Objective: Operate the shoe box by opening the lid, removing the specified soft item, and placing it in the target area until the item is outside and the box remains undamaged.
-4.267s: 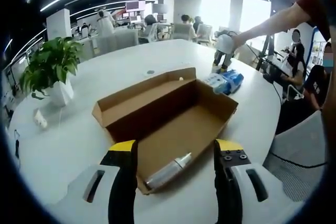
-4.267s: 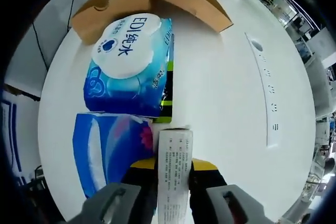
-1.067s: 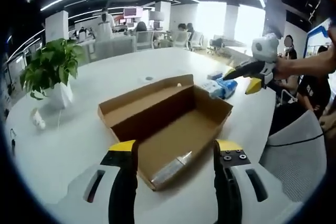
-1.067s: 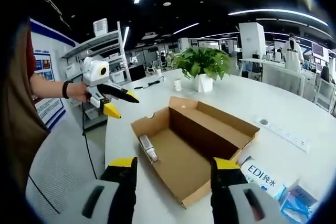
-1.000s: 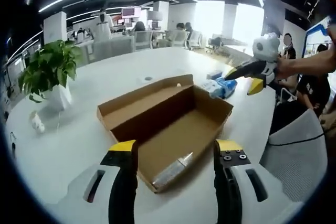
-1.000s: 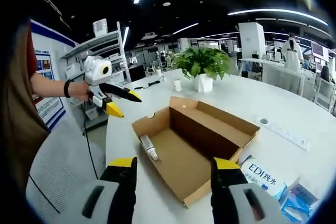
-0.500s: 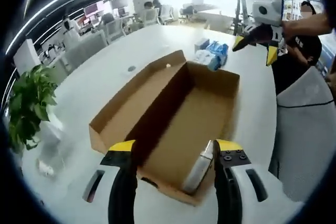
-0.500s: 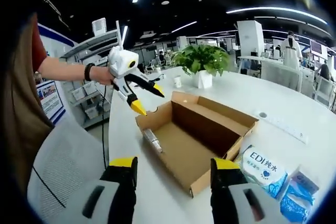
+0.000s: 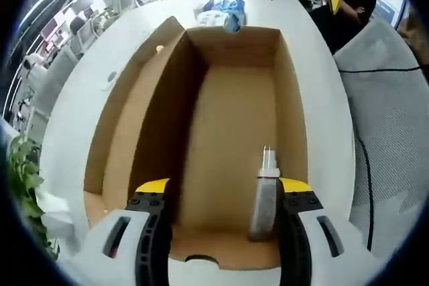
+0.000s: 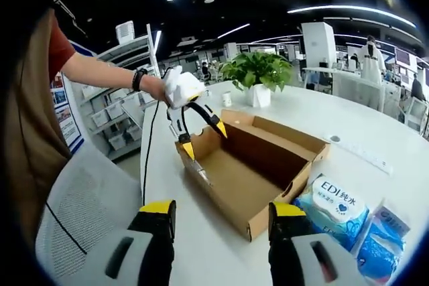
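Inside the open shoe box [image 9: 228,118], the tube [image 9: 265,199] lies lengthwise beside my left gripper's [image 9: 223,195] wide, empty jaws, nearer than my right.

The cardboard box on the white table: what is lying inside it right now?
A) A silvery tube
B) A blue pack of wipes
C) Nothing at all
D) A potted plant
A: in the left gripper view a silvery tube lies on the floor of the open cardboard box, near the left gripper, while the blue packs sit outside on the table.
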Motion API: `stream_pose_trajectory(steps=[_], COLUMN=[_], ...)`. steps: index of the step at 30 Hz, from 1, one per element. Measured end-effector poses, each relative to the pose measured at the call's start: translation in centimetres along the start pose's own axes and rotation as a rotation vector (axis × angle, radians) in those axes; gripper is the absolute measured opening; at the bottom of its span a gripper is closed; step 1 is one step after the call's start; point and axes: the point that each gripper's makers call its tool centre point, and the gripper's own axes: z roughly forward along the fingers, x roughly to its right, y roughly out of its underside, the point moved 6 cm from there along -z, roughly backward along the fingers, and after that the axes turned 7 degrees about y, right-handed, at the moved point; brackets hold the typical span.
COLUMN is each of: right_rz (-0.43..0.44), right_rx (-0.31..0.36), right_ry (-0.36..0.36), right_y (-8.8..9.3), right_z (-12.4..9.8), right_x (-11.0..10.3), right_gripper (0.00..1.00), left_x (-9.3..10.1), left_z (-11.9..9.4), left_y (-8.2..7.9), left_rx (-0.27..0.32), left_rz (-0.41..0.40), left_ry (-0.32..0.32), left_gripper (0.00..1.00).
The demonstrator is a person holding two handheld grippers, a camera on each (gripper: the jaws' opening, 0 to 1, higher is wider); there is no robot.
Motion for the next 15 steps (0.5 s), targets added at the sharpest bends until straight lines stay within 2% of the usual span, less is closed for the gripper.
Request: stream_pose_trajectory(steps=[11, 15], right_rz=[0.017, 0.013], right_rx=[-0.014, -0.021], right_ry=[0.003, 0.017], right_y=[0.9, 1.2], right_z=[-0.1, -0.2], right_x=[0.1, 0.4], right_gripper=[0.53, 0.52], left_x=[0.1, -0.1], left_z=[1.2, 1.7], left_y=[0.7, 0.9], left_rx=[-0.061, -0.07], left_rz=[0.04, 0.031], left_ry=[0.06, 0.069], left_gripper=[0.63, 0.63])
